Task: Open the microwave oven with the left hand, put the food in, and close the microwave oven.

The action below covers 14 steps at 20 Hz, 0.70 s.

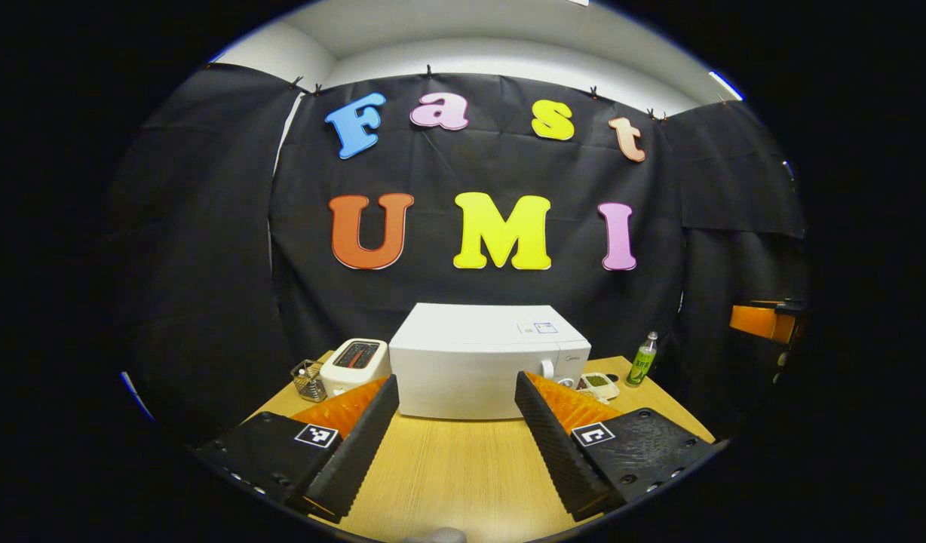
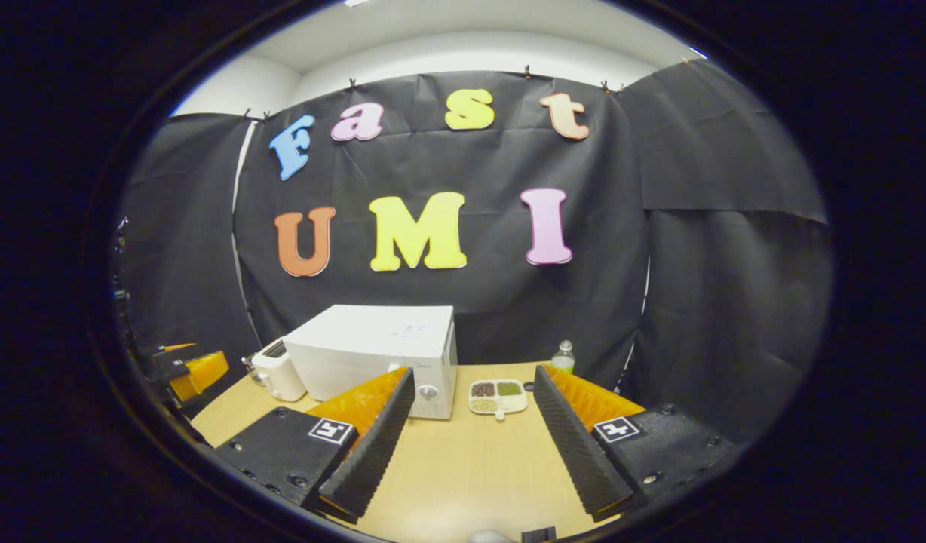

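We read no legible text: the microwave oven (image 1: 470, 362) badge and the bottle (image 1: 643, 362) label are too small.

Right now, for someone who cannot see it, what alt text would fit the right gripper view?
A closed white microwave stands on a wooden table, with a divided food tray beside it and a white toaster on its other side. The right gripper, open and empty, points at them; a green bottle stands behind.
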Tool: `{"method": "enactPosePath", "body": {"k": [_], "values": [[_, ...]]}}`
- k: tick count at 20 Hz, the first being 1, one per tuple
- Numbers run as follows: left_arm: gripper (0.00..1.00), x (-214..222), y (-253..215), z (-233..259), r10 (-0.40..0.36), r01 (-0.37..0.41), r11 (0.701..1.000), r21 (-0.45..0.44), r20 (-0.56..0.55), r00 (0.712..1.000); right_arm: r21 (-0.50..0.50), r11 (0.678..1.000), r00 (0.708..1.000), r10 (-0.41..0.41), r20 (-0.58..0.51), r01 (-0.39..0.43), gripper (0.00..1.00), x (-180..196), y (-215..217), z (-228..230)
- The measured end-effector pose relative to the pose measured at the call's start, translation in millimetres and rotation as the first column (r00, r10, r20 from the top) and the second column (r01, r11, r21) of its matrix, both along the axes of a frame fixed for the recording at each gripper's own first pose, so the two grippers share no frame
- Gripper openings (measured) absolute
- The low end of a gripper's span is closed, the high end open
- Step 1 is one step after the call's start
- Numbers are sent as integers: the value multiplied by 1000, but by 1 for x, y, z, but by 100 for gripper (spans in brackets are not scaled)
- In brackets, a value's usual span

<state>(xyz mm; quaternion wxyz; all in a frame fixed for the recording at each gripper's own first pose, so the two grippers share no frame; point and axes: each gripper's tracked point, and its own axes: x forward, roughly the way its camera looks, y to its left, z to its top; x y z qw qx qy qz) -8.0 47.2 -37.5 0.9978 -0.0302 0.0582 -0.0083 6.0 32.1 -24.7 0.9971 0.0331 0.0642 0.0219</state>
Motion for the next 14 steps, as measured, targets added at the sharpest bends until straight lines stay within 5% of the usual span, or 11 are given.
{"method": "enactPosePath", "body": {"k": [2,6,8,9,11,12,14], "values": [[95,-10,3,22,1,-2,1000,18,49,999,0,1000,1000,5,18,-5,100,-3,7,6],[95,-20,6,48,-9,6,1000,27,101,995,6,1000,999,5,40,-6,92,-8,13,19],[84,-20,7,54,-11,7,999,36,113,994,13,1000,999,0,54,0,92,-11,15,26],[96,-19,6,56,-12,7,999,40,116,993,12,1000,998,-1,60,0,92,-12,15,27],[96,-18,3,60,-15,9,999,50,127,992,4,1000,998,-5,67,5,92,-14,13,30],[85,-17,1,63,-19,13,999,50,130,991,2,1000,998,-7,69,7,92,-14,12,31],[85,-17,-4,67,-30,23,999,49,138,990,8,1000,997,-19,71,18,92,-14,7,31]]}}
